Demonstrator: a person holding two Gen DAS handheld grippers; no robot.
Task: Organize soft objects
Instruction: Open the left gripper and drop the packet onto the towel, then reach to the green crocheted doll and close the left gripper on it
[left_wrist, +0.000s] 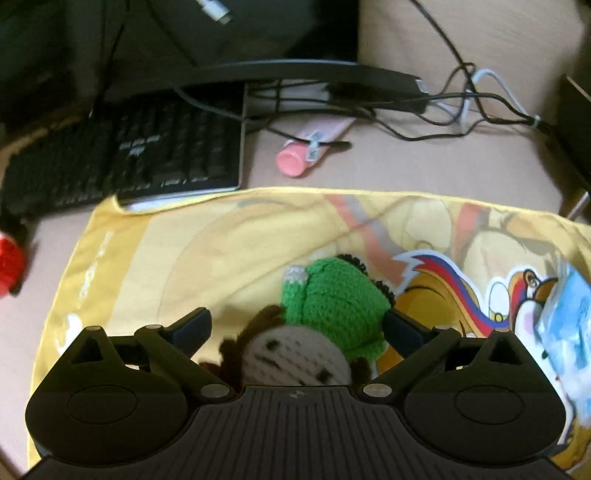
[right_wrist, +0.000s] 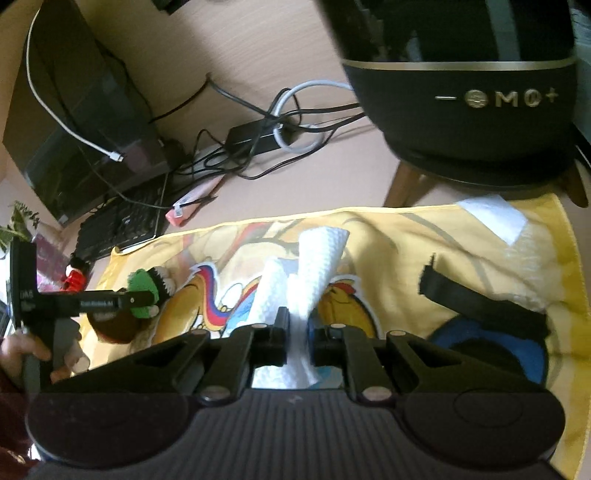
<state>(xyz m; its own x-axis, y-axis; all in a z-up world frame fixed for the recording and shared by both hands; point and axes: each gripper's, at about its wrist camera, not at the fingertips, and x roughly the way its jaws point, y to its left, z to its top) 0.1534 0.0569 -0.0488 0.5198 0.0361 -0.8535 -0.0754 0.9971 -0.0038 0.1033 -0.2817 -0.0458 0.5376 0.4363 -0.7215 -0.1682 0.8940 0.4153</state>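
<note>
1. Crocheted yarn doll in a green top with brown hair (left_wrist: 332, 306) sits between the left gripper (left_wrist: 295, 328) fingers, which are closed against its body, over the yellow printed cloth (left_wrist: 166, 251), near its left edge.
2. White embossed paper towel (right_wrist: 317, 258) is pinched narrowly by the right gripper (right_wrist: 297, 332), mid-cloth.
3. Both soft items are held, neither set down; a black strap (right_wrist: 480, 299) lies toward the cloth's right edge.

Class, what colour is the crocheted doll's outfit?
Green, seen best in the left wrist view on the crocheted doll.
</note>
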